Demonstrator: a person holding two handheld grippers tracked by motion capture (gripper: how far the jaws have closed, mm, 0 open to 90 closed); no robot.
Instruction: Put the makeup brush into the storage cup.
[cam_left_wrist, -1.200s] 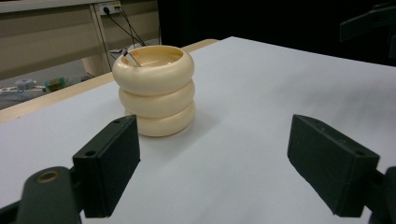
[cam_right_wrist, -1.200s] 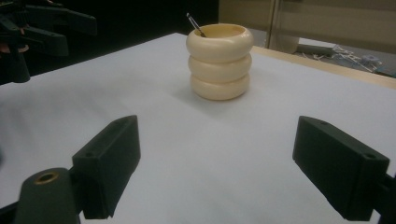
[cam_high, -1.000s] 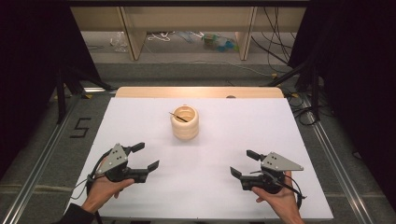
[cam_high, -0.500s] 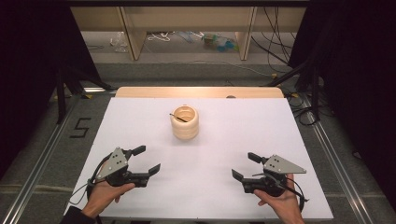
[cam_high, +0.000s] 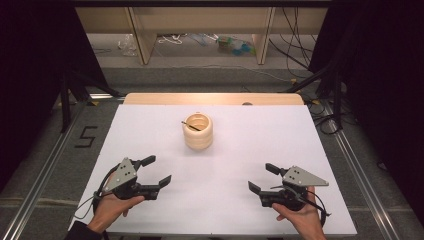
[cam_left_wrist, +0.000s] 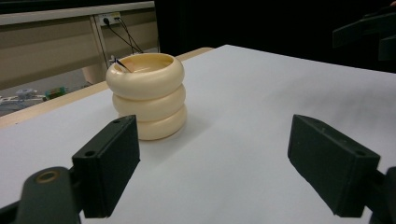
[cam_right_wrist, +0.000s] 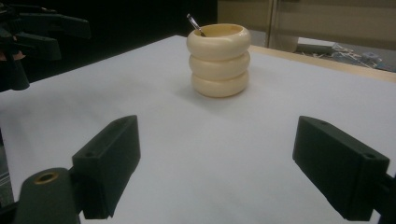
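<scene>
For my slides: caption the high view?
Two open handheld grippers, left and right, flank a cream ribbed holder on white table.

Each hand-held gripper, left gripper (cam_high: 153, 170) and right gripper (cam_high: 262, 178), has two blocky matte-black jaws with small screw holes, a grey three-cornered plate on top, and a black cable trailing behind it.

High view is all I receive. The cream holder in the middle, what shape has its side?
Observer: The holder looks like three rounded rings stacked, seen from the left gripper view.
Operator: And the thin dark thing in it?
Observer: The stick leans on the rim, its tip poking above it.
Operator: Is anything between the right gripper's jaws?
Observer: No. The right gripper is open over bare white table.
</scene>
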